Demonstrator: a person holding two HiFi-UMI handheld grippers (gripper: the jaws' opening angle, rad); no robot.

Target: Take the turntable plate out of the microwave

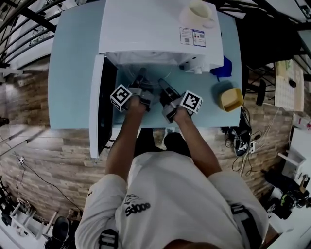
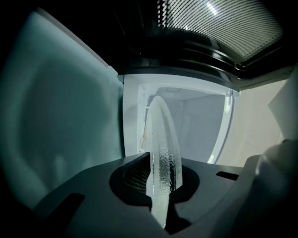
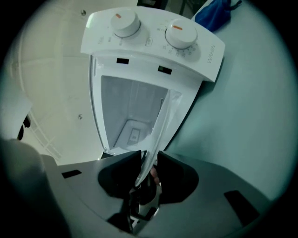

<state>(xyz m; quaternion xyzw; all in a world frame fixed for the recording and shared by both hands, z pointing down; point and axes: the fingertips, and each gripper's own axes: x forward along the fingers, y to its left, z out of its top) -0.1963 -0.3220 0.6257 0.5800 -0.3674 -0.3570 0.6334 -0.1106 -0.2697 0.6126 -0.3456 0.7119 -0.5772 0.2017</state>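
in the left gripper view, one glass turntable plate (image 2: pixel 163 153) is seen edge-on, its long line running straight away from the camera into the cavity of the open microwave (image 2: pixel 195 125). the left gripper (image 2: pixel 160 188) is clamped tight on the near rim. in the right gripper view, the same plate is seen edge-on and leaning, reaching to the cavity mouth. the right gripper (image 3: pixel 148 162) is set round the rim with its jaws slightly apart, not squeezing. two knobs (image 3: pixel 125 21) are counted. in the head view, two grippers are held side by side at the one microwave's mouth. its door (image 1: pixel 99 104) is swung open, and one cup (image 1: pixel 197 13) is set on top.
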